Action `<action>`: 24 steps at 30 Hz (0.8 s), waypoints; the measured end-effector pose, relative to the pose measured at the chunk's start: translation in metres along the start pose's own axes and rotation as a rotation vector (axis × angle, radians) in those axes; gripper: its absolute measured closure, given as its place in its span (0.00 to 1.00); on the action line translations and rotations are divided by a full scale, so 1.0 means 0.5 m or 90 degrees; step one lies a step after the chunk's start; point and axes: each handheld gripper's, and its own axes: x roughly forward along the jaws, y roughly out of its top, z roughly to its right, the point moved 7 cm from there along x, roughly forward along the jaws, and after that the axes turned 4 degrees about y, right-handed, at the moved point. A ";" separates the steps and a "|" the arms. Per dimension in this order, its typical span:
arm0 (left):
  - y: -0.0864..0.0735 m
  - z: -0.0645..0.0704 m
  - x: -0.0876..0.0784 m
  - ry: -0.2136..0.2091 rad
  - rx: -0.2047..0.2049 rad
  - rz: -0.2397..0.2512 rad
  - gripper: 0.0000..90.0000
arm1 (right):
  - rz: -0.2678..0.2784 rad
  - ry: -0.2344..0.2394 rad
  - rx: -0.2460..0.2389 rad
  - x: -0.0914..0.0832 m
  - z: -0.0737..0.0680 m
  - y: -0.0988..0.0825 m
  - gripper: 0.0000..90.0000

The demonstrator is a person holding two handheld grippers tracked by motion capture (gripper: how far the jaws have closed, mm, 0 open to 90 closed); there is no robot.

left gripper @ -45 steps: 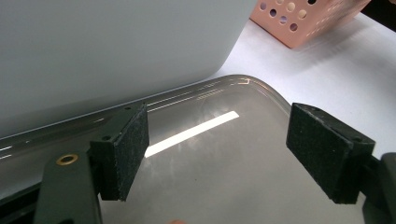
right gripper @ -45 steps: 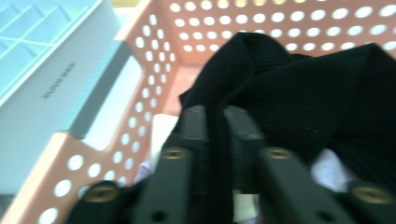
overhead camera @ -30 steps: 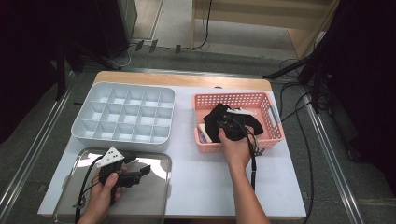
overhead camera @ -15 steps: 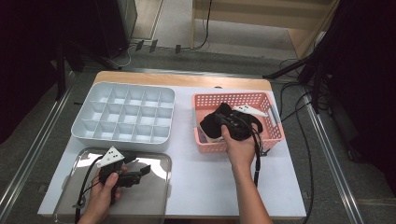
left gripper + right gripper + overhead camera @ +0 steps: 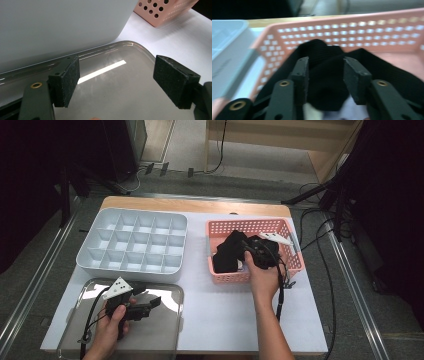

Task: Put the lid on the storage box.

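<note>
One claw (image 5: pixel 325 75) amid basket (image 5: pixel 372 27) walls

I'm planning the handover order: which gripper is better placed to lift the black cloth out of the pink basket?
The right gripper. It is already in the pink basket with the black cloth between its jaws, which have just been opening. The left gripper hovers open over the metal tray, well away.

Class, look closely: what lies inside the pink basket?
Inside the pink basket lies bunched black cloth, with the right gripper over it. Something white peeks beneath; the cloth covers the rest.
</note>
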 end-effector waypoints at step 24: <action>0.000 0.000 -0.001 -0.002 -0.004 0.001 0.25 | -0.132 0.067 0.036 0.050 -0.058 -0.039 0.59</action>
